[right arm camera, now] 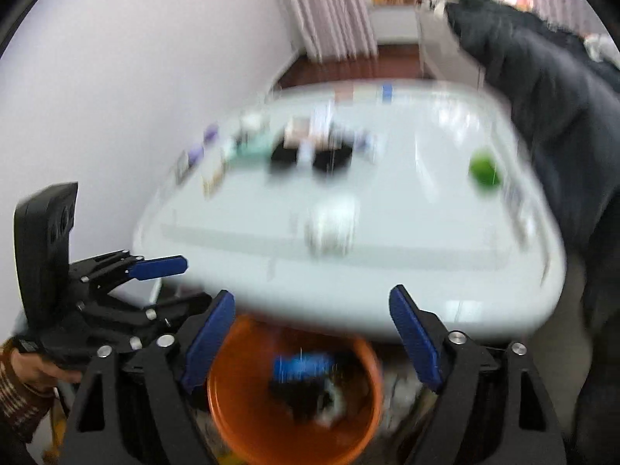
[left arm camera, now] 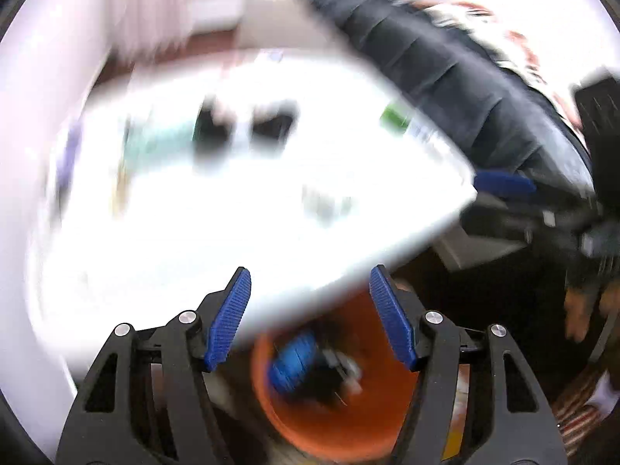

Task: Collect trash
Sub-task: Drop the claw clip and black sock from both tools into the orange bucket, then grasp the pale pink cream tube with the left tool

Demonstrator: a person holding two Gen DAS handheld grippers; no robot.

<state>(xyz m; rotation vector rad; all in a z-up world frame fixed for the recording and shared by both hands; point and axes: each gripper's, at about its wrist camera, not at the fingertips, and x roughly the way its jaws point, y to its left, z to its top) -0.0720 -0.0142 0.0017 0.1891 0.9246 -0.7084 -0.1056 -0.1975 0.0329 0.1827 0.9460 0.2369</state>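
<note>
**White table above an orange bin, both frames blurred**

White tabletop (right arm camera: 387, 240) fills the middle of both views, heavily smeared by motion. A pale wall (right arm camera: 116, 77) is seen at the left of the right wrist view, with pink curtains (right arm camera: 329, 11) and a strip of reddish-brown floor (right arm camera: 387, 58) behind the table. Along the table's far side a row of small items is spread, too blurred to be named; two dark shapes (right arm camera: 310, 159) are made out among them. A pale cup-like object (right arm camera: 333, 224) is seen nearer the front edge, and a green round object (right arm camera: 484, 170) lies toward the right side. A dark padded garment (right arm camera: 562, 116) is draped beside the table's right edge.

Below the table's front edge an orange bin (right arm camera: 248, 418) is placed, with a blue item (right arm camera: 302, 364) and dark and white scraps inside.

The left gripper (left arm camera: 310, 317) is held above the bin with its jaws spread wide and nothing between them. The right gripper (right arm camera: 312, 341) is likewise held wide apart and empty over the bin.
</note>
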